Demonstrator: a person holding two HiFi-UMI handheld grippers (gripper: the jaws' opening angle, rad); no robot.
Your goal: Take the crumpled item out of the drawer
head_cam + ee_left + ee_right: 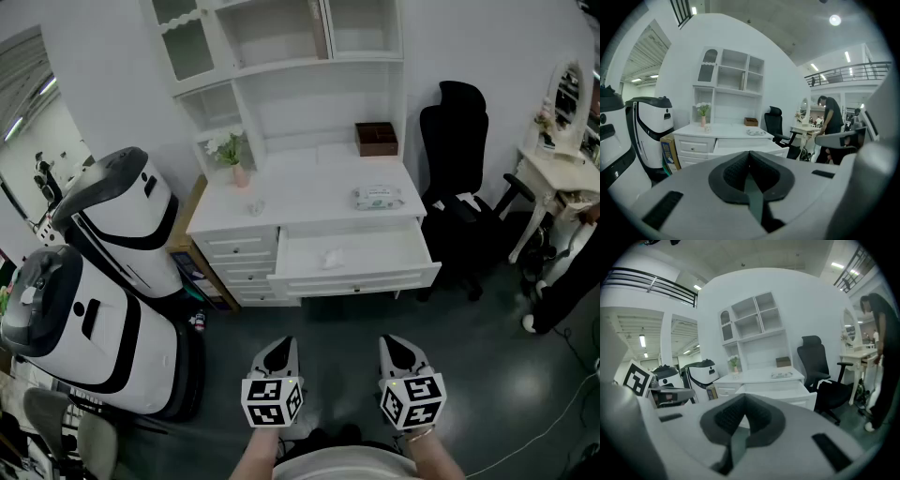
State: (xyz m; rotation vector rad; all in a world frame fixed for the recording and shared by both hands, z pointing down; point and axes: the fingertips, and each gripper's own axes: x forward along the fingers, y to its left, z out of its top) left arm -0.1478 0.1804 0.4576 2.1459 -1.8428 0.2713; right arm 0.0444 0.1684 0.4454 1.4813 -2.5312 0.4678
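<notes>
The crumpled white item (330, 260) lies inside the open top drawer (356, 277) of the white desk (309, 192), near the drawer's middle. Both grippers hang low in front of the desk, well short of the drawer. My left gripper (279, 351) has its jaws pressed together with nothing between them, and the left gripper view shows the same (749, 154). My right gripper (399, 347) is beside it, also shut and empty (745, 398). In both gripper views the drawer's inside is hidden by its front panel.
Two large white-and-black machines (103, 272) stand left of the desk. A black office chair (456, 159) is at its right, with a white vanity table (561, 178) and a person (831, 117) beyond. On the desktop are a wipes pack (377, 197), a brown box (376, 139) and a flower vase (239, 161).
</notes>
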